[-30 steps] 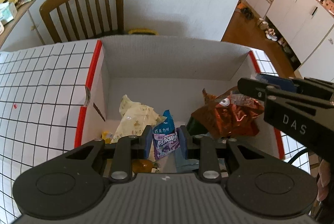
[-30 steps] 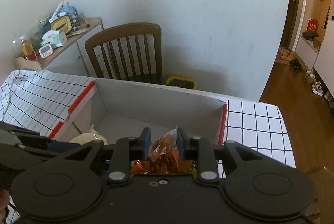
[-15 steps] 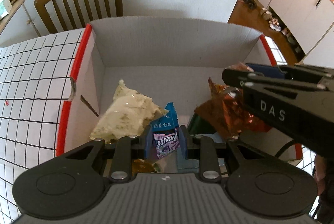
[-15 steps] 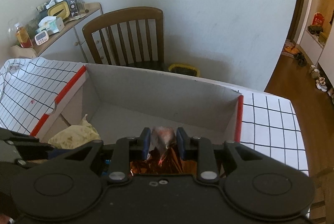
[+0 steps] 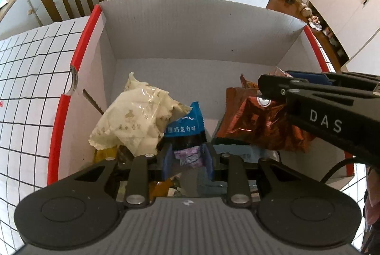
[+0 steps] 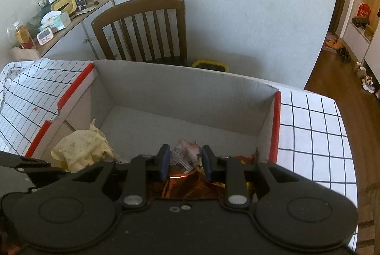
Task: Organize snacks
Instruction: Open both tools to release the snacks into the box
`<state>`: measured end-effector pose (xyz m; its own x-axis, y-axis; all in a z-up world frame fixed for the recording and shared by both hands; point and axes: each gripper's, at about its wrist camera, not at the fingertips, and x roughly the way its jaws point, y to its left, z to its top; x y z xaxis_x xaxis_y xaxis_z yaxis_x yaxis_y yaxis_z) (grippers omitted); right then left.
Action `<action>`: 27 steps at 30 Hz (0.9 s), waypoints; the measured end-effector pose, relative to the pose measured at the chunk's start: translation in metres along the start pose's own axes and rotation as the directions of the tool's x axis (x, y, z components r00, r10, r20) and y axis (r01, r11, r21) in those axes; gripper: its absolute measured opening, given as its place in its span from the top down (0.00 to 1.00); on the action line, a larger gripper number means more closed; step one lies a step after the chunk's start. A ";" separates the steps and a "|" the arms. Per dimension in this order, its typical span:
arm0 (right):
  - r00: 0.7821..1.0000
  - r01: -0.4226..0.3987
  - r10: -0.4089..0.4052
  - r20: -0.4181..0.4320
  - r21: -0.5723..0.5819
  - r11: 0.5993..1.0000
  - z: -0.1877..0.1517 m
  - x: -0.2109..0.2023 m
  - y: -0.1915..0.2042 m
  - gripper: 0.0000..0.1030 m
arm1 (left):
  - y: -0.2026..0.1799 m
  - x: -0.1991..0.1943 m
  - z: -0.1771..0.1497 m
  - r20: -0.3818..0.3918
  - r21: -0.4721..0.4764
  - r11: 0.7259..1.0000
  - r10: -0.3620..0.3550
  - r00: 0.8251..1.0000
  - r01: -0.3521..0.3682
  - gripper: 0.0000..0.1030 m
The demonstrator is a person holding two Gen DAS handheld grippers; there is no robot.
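While both claws hang inside the box [image 5: 166, 41], each view shows things the other hides. The left view shows, from left to right, the cream bag [image 5: 135, 122] lying against the box's left wall, the blue packet [image 5: 187, 133] pinched between the blue pads of the left claw [image 5: 187, 158], a pale blue packet [image 5: 237, 152] on the box floor, and the copper bag [image 5: 258, 129] hanging under the right claw [image 5: 273, 86]. The right view shows only a corner of the cream bag [image 6: 80, 150], none of the blue packet, and the top of the copper bag [image 6: 185, 157] clamped in the right claw [image 6: 185, 162]; it alone shows the checked cloth on the bench [image 6: 313, 126] right of the box [image 6: 180, 91], and the chair [image 6: 142, 26] with the sideboard [image 6: 71, 19] beyond.

Against a second ago, both claws sit lower in the box and farther forward: the box walls fill more of the left view, the chair has slid up and left, and the copper bag has come down with the right claw.
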<state>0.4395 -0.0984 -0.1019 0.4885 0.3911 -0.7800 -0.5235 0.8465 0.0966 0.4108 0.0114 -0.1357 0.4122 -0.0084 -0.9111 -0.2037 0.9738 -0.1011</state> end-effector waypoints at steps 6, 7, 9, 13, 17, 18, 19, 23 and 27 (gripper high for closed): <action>1.000 -0.005 0.005 -0.009 0.038 0.999 -0.003 -0.007 -0.002 0.71 | 0.001 -0.010 -0.005 0.024 -0.008 1.000 -0.014 1.000 0.014 0.46; 1.000 -0.008 0.008 -0.007 0.044 0.999 -0.004 -0.009 -0.003 0.71 | 0.002 -0.014 -0.006 0.038 -0.011 1.000 -0.015 0.999 0.015 0.43; 1.000 -0.016 0.016 -0.003 0.055 0.998 -0.006 -0.014 -0.004 0.70 | 0.002 -0.021 -0.008 0.057 -0.013 1.000 -0.023 0.998 0.024 0.42; 1.000 -0.029 0.028 0.007 0.071 0.997 -0.007 -0.023 -0.004 0.69 | 0.003 -0.033 -0.011 0.075 -0.010 1.000 -0.021 0.997 0.022 0.42; 0.999 -0.031 0.028 0.035 0.077 0.997 -0.009 -0.036 -0.002 0.67 | 0.001 -0.045 -0.014 0.101 -0.007 1.000 -0.016 0.995 0.016 0.42; 0.999 -0.034 0.031 0.045 0.077 0.996 -0.009 -0.039 -0.001 0.67 | 0.001 -0.049 -0.015 0.107 -0.008 1.000 -0.017 0.994 0.018 0.42; 0.998 -0.034 0.030 0.052 0.079 0.996 -0.010 -0.042 -0.001 0.66 | 0.000 -0.052 -0.014 0.113 -0.009 1.000 -0.017 0.993 0.018 0.42; 0.996 -0.043 0.036 0.080 0.089 0.995 -0.011 -0.055 0.002 0.61 | 0.002 -0.065 -0.016 0.141 -0.002 1.000 -0.012 0.990 0.013 0.42; 0.993 -0.052 0.041 0.108 0.102 0.993 -0.013 -0.070 0.005 0.53 | 0.004 -0.081 -0.022 0.171 0.007 1.000 -0.010 0.985 0.009 0.42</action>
<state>0.3937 -0.1265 -0.0555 0.5394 0.4620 -0.7040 -0.4745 0.8574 0.1991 0.3574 0.0110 -0.0712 0.5604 0.0208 -0.8280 -0.1934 0.9753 -0.1064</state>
